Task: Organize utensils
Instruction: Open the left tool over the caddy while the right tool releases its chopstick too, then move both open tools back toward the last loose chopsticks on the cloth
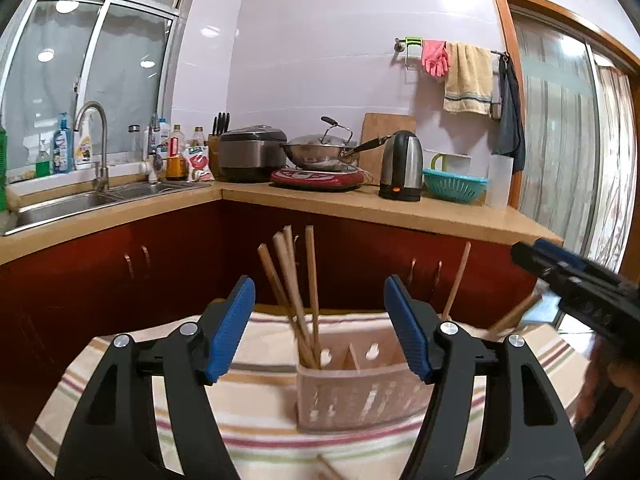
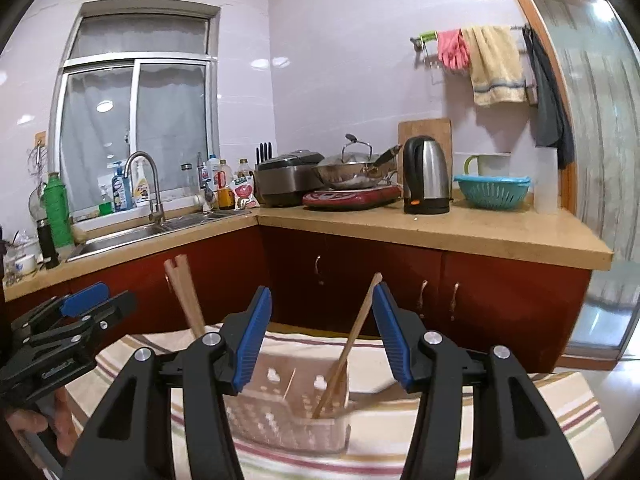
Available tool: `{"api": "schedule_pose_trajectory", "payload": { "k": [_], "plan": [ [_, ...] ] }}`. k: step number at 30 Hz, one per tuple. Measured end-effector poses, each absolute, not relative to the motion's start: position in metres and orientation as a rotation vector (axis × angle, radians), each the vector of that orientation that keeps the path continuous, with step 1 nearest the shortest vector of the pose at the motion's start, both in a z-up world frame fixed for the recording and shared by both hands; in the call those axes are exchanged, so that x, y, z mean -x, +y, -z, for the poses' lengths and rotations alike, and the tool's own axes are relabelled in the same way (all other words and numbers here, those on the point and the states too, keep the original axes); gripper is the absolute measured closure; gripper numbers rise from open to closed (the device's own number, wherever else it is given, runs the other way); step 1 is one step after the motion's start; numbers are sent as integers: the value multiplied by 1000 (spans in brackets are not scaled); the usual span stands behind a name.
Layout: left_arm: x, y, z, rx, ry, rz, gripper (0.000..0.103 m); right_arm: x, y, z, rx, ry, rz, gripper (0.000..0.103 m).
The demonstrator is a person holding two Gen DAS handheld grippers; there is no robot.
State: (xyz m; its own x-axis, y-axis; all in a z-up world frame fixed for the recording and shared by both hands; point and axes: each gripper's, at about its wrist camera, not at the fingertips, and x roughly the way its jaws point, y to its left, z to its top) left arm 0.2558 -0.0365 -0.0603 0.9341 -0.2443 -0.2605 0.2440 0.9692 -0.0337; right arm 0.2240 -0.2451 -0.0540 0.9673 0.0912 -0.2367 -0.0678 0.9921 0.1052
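While both tools hung just short of the translucent plastic utensil caddy [image 1: 360, 388], neither carried anything. The left hand-held gripper [image 1: 319, 330] stood with its blue-padded jaws wide apart, and the bundle of long wooden chopsticks [image 1: 298, 280] in the caddy's left compartment rose between them, untouched by either pad. The right hand-held gripper [image 2: 322, 336] was likewise parted, about half open, with a single wooden chopstick [image 2: 348, 352] leaning in the right compartment close to its right pad, though contact could not be confirmed. The caddy rested on a cream cloth with coloured stripes [image 1: 248, 432] spread over the worktop, and the middle compartment looked empty apart from its divider.

Several risks seemed live. The caddy looked light and sat on soft cloth, so a careless brush from either tool could have slid or tipped it, spilling the sticks. The lone chopstick leaned steeply; a nudge from the nearby pad might have levered it out. At the bottom edge of the left wrist view, another wooden piece [image 1: 330, 470] lay on the cloth, seemingly unsorted, and reaching for it across the caddy could have snagged the tall bundle. Both tools worked close together and could have collided.
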Motion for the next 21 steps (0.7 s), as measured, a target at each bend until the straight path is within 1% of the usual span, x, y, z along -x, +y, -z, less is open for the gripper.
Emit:
{"api": "schedule_pose_trajectory", "payload": {
  "k": [6, 13, 16, 21],
  "plan": [
    [-215, -26, 86, -21, 323, 221, 37, -182, -236, 79, -91, 297, -109, 51],
    [-175, -6, 122, -22, 414, 164, 37, -152, -212, 140, -60, 463, -172, 51],
    [-159, 4, 136, -17, 449, 139, 37, -140, -203, 163, -50, 523, -200, 53],
    [-140, 20, 159, -5, 511, 108, 37, -124, -187, 199, -9, 610, -231, 60]
  ]
}}
